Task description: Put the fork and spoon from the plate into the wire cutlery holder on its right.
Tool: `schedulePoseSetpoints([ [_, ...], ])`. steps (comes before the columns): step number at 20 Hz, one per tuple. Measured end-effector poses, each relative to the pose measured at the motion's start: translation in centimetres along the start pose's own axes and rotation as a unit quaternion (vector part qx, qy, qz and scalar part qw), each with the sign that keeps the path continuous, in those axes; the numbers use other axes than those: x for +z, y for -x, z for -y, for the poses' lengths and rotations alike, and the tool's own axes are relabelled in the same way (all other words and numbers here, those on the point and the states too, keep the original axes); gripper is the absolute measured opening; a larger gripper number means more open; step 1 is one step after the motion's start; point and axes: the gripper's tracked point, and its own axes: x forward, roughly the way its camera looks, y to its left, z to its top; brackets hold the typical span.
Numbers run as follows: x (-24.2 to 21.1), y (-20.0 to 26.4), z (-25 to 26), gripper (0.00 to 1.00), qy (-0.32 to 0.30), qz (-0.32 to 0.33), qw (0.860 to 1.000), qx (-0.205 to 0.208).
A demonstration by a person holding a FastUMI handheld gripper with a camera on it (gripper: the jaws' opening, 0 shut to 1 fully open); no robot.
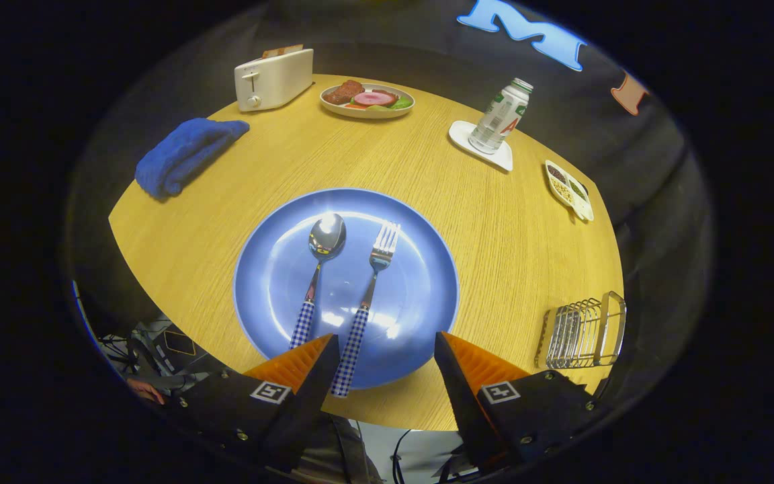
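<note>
The round wooden surface (481, 222) spread wide, and at its near side sat the big blue plate (420, 282), just ahead of the tongs (387, 339). The tongs hung released, fingers spread wide and grasping nothing, tips over the plate's near rim. Away on the far left lay a folded blue towel (182, 154), and behind it stood a cream toaster (273, 79) with bread showing in its slot. Beside the toaster, further along the far edge, was a shallow dish of food (367, 99) with sliced meat and something green. Over on the right near edge, well apart from the plate, stood the wire cutlery holder (582, 333), with nothing in it that could be made out. Towards the far right a can-shaped bottle (500, 115) stood upright on a white coaster (462, 134), and further round the edge sat a small divided dish (568, 191) with grains or beans in its compartments. On the plate, side by side and apart, lay the spoon (325, 238) on the left and the fork (381, 249) on the right, both with checked handles pointing back at the tongs. The fork's handle ran past the plate's near rim, just beside the left finger's tip; the spoon's handle end slipped behind that same finger.
</note>
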Motion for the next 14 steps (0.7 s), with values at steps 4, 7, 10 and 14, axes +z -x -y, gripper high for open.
schedulePoseSetpoints([
  [4,-1.1,-1.1,-0.7,0.79,0.004,-0.047,0.999,0.010],
  [7,-2.6,-2.1,-0.6,0.40,0.020,-0.103,0.994,0.016],
  [10,-2.5,-1.8,-0.8,0.12,0.021,-0.141,0.989,0.037],
  [14,-2.6,-1.5,-0.7,0.01,0.007,-0.174,0.982,0.076],
])
